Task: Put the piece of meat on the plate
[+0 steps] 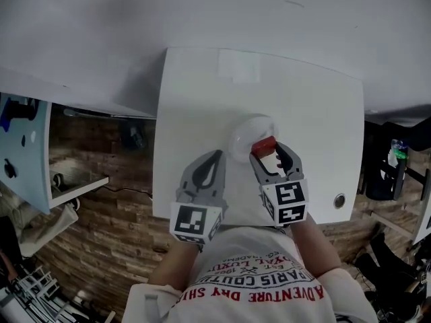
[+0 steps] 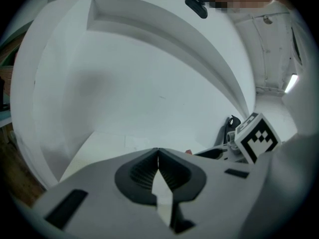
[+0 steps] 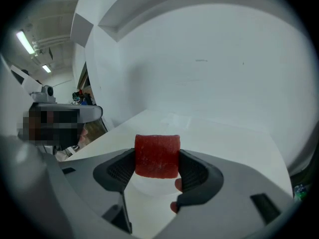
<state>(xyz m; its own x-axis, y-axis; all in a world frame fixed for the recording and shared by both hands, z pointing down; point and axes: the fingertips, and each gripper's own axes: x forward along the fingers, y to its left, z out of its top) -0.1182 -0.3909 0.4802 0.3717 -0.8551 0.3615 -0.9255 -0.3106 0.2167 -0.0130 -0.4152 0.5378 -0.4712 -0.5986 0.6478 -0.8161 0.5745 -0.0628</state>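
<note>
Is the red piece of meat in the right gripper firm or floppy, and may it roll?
Probably firm: the piece of meat shows straight edges in the right gripper. Its flat sides suggest it will not roll.

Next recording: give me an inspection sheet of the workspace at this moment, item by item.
Surface: white table, mostly bare.
Job's things: red piece of meat held over the near edge of the white plate; whether it touches cannot be told.
Clutter: one small round silvery item near the table's front right corner.
Grippers: right gripper shut on the meat; left gripper shut, empty, beside the plate.
Cables: what looks like a thin cable on the floor left of the table.
Surroundings: brick-pattern floor; light blue panel at left.
</note>
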